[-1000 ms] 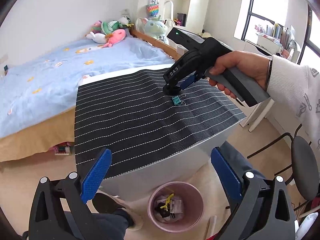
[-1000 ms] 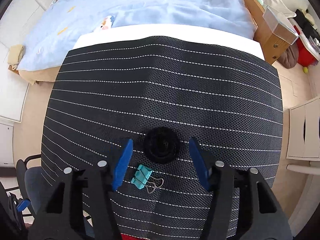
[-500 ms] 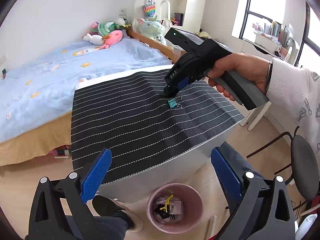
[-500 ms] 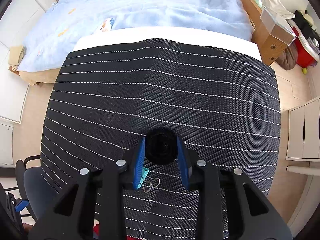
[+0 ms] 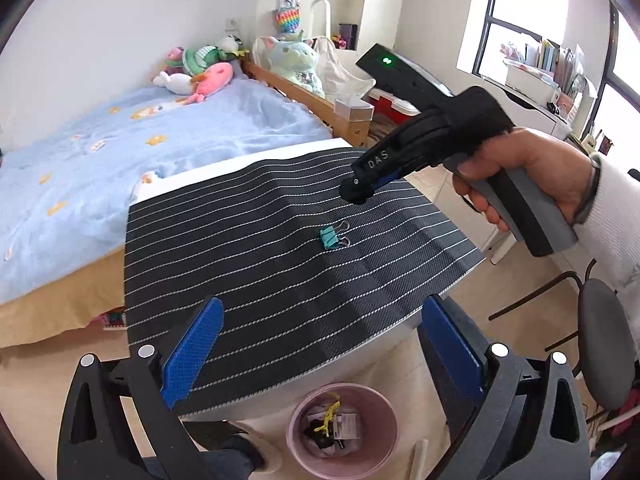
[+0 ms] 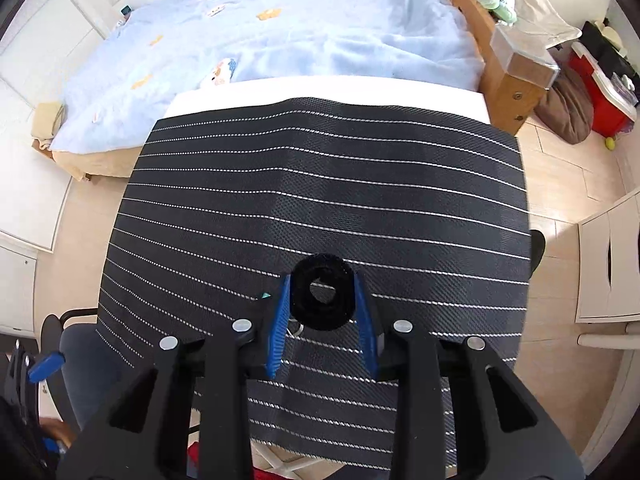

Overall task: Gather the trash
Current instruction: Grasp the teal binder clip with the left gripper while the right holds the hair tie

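Black roll [image 6: 322, 298] lifted, clamped in right hand-held gripper [image 6: 324, 312]; pink bin [image 5: 344, 424] holds scraps.

- My bed [image 5: 120, 152] with its pale blue cover lies behind the table.
- Plush toys [image 5: 196, 70] are piled by the wall at the bed's far end.
- A rainbow bag [image 5: 287, 20] hangs above a teal plush cat [image 5: 296, 62].
- Beside me stands a dark round-seated chair [image 5: 604, 344].
- Books [image 5: 552, 56] line the window sill.
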### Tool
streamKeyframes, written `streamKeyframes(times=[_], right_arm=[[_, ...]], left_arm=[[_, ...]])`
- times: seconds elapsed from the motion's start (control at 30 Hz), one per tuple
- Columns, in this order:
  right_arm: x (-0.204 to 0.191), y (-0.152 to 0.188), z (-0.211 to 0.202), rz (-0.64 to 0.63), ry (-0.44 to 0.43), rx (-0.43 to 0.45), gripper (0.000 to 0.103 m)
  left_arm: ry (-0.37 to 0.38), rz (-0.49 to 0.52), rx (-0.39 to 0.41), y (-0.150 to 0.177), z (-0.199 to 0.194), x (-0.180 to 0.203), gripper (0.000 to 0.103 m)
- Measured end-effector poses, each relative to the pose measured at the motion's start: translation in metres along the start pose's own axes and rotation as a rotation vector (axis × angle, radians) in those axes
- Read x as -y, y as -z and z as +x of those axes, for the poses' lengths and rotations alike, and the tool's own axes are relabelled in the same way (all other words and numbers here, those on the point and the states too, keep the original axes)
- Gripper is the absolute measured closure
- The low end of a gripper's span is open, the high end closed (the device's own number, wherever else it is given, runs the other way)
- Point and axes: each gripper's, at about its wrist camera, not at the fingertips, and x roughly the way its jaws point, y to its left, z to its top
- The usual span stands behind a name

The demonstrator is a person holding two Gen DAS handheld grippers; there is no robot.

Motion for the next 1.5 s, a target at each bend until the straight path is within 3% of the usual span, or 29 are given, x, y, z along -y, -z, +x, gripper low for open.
streamKeyframes(times=[0.57, 0.9, 0.93, 0.97, 1.1, 1.33, 1.5], right_arm=[[0.055, 0.022, -0.041, 0.063, 0.026, 0.037, 0.072], [0.065, 0.025, -0.049, 0.075, 0.031, 0.045, 0.072], [0.066, 0.025, -0.049, 0.077, 0.031, 0.045, 0.072], [0.066, 0.026, -0.048, 0.078, 0.031, 0.044, 0.072], [0.067, 0.027, -0.046, 0.081, 0.024, 0.04, 0.072], [0.07, 0.029, -0.044, 0.086, 0.019, 0.038, 0.072], [0.07, 0.03, -0.043, 0.086, 0.013, 0.037, 0.072]], left_arm=[[-0.029, -0.025, -0.199, -0.07, 0.081, 0.003, 0.008], [-0.084, -0.06, -0.328, -0.081, 0.136, 0.007, 0.008], [-0.087, -0.058, -0.338, -0.081, 0.141, 0.009, 0.012], [-0.09, -0.058, -0.347, -0.081, 0.143, 0.009, 0.023], [-0.087, -0.067, -0.373, -0.08, 0.153, 0.01, 0.031], [-0.088, -0.067, -0.39, -0.08, 0.162, 0.01, 0.058], [-0.083, -0.058, -0.385, -0.081, 0.163, 0.011, 0.064]])
